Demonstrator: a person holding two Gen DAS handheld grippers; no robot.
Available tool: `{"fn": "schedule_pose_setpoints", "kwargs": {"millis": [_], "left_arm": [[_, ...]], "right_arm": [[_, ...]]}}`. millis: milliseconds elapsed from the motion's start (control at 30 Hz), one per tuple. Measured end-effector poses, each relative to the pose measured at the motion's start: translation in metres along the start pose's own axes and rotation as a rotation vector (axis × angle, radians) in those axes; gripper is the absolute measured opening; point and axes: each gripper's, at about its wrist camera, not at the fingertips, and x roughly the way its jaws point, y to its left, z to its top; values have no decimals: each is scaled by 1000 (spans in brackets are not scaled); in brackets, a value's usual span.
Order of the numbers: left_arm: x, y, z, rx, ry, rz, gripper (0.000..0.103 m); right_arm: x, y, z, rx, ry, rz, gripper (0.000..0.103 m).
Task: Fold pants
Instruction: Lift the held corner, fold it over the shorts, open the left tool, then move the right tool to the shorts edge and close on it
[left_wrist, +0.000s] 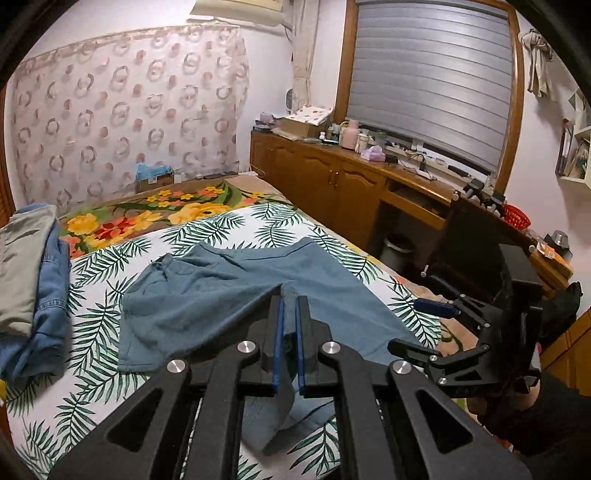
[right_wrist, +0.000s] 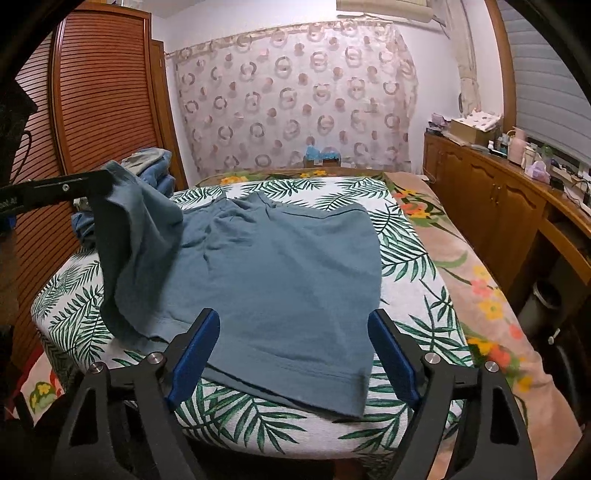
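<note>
Pants (right_wrist: 280, 273), blue-grey, lie on the leaf-print sheet (right_wrist: 410, 254) of the bed, spread across its near half with one hem parallel to the near edge. Left gripper (left_wrist: 290, 317) is clenched on a fold of the pants fabric; in the left wrist view the cloth runs up between the two blue pads and drapes below them. In the right wrist view this same leg section hangs lifted above the left edge of the bed, pinched at its top, while the rest of the garment stays flat on the sheet.

Right gripper (right_wrist: 293, 350) is released: its fingers (right_wrist: 194, 354) stand wide apart over the near hem, one at each side of the flat leg, and the pads appear not to press the cloth, though contact underneath is hard to judge.

Clothes pile (left_wrist: 33, 280), denim and grey, sits at the left edge of the bed. Cabinet (left_wrist: 332, 177) runs along the right side.
</note>
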Motion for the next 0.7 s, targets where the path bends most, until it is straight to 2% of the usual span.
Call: {"fn": "schedule_pose_setpoints", "kwargs": {"millis": [100, 167, 267, 333, 400, 433, 500, 567, 700], "left_arm": [[6, 2, -3, -6, 13, 25, 7], [10, 5, -6, -5, 22, 70, 9], [9, 12, -10, -14, 18, 102, 28], [8, 19, -14, -33, 16, 111, 46], [6, 27, -19, -44, 20, 119, 56], [7, 28, -20, -46, 26, 125, 67], [6, 34, -26, -58, 28, 126, 80], [5, 41, -33, -83, 26, 122, 80], [9, 53, -50, -117, 49, 171, 80]], "right_arm": [[1, 0, -1, 4, 0, -3, 84], [1, -1, -1, 7, 3, -2, 84], [2, 3, -1, 8, 5, 0, 84], [3, 5, 0, 6, 6, 4, 84], [4, 6, 1, 2, 8, 8, 84], [5, 7, 1, 1, 9, 10, 84], [6, 7, 2, -3, 9, 14, 84], [8, 8, 2, -5, 12, 17, 84], [12, 9, 4, -15, 18, 29, 84]]}}
